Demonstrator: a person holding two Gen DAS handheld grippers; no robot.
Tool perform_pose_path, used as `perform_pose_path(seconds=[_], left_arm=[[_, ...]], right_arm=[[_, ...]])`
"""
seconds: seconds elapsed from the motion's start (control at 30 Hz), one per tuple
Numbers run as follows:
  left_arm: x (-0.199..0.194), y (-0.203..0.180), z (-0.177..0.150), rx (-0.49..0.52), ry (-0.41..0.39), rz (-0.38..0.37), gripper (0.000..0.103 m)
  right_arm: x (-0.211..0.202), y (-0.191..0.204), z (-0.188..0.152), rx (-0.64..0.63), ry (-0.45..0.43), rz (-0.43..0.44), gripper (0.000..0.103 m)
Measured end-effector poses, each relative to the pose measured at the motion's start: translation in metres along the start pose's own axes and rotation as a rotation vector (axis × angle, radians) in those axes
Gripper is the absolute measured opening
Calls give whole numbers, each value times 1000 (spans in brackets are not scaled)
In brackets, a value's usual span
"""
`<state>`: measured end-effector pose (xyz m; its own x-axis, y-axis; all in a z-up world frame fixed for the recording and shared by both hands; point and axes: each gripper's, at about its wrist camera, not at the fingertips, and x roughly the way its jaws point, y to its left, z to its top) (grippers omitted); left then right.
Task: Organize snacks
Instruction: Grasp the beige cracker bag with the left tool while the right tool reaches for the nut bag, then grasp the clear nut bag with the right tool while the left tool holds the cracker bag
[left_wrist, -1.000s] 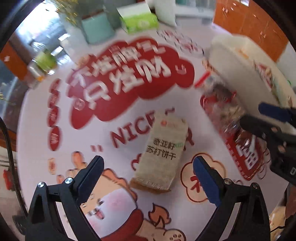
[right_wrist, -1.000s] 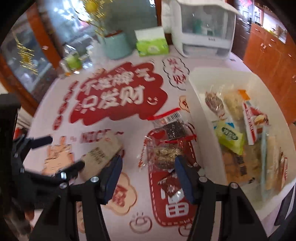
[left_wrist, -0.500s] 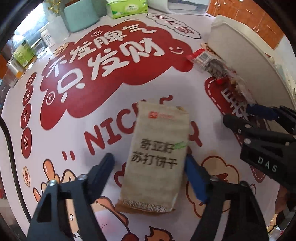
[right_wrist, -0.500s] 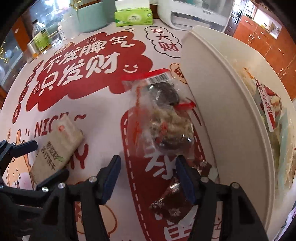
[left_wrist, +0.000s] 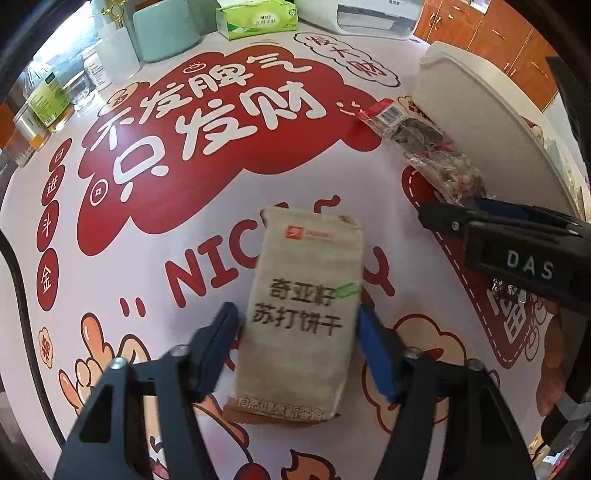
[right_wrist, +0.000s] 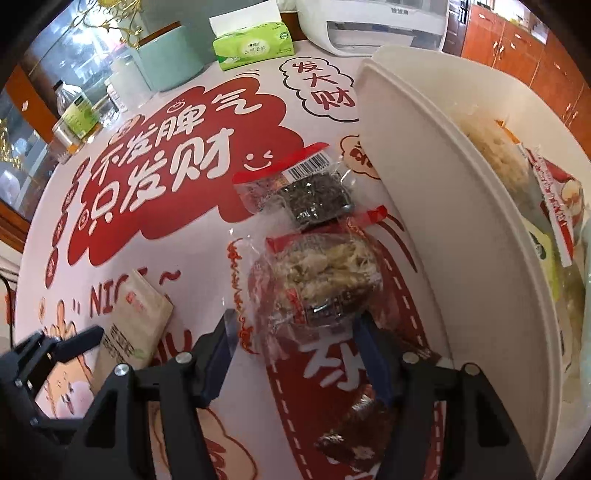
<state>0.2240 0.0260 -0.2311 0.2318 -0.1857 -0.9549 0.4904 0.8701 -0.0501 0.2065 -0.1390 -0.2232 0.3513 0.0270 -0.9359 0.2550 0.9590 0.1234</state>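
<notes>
A beige cracker pack (left_wrist: 303, 288) lies flat on the red-and-white printed tablecloth (left_wrist: 147, 236). My left gripper (left_wrist: 297, 317) points down over it with one finger on each long side. Its jaws are closing and the pads stand right at the pack's edges. In the right wrist view a clear bag of pale snack pieces (right_wrist: 321, 269) lies beside a white bin (right_wrist: 443, 221). My right gripper (right_wrist: 295, 328) is open around the bag's near end, its jaws opening slightly. A dark seed packet (right_wrist: 314, 192) lies beyond, and a small brown wrapped snack (right_wrist: 354, 435) sits under the right finger.
The white bin holds several snack packs (right_wrist: 554, 206). At the table's far end stand a green tissue pack (right_wrist: 251, 48), a teal container (right_wrist: 170, 62), a green-labelled bottle (right_wrist: 77, 114) and a white appliance (right_wrist: 369, 26). Wooden cabinets (right_wrist: 524, 48) stand behind.
My left gripper came down over the cracker pack and its jaws narrowed from wide apart to the pack's sides. My right gripper sank toward the clear snack bag.
</notes>
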Motion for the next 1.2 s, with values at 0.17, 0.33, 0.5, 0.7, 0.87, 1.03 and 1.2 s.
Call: perform_pose_path(seconds=[0.17,0.33,0.5,0.7,0.87,1.03,1.2], left_arm=[[-3,5,-4,-29,-11,3,54],[-24,5,-8,-52,-61,-1,54],[-56,3,-3,-76,-136,-3,54],[-72,-4,-2,-94,-154,6,54],[-63,0,-7,-116,-125,-6,54],[-54,6,-13,-147,-102,-18,54],[-49,15,-13,-174,-93,-18,54]], right_arm=[[0,6,-1,-34,-24,-10,17],[-19,7,-7,-44,-93,36,0],[-59,7,-16,-77,-202,98,0],[-75,0,-7,-99,-220,122,0],[-59,-1,14,-111,-190,62,52],[-32,4,28,-179,-164,-24,61],[2,25,39,-293,-92,-203,63]])
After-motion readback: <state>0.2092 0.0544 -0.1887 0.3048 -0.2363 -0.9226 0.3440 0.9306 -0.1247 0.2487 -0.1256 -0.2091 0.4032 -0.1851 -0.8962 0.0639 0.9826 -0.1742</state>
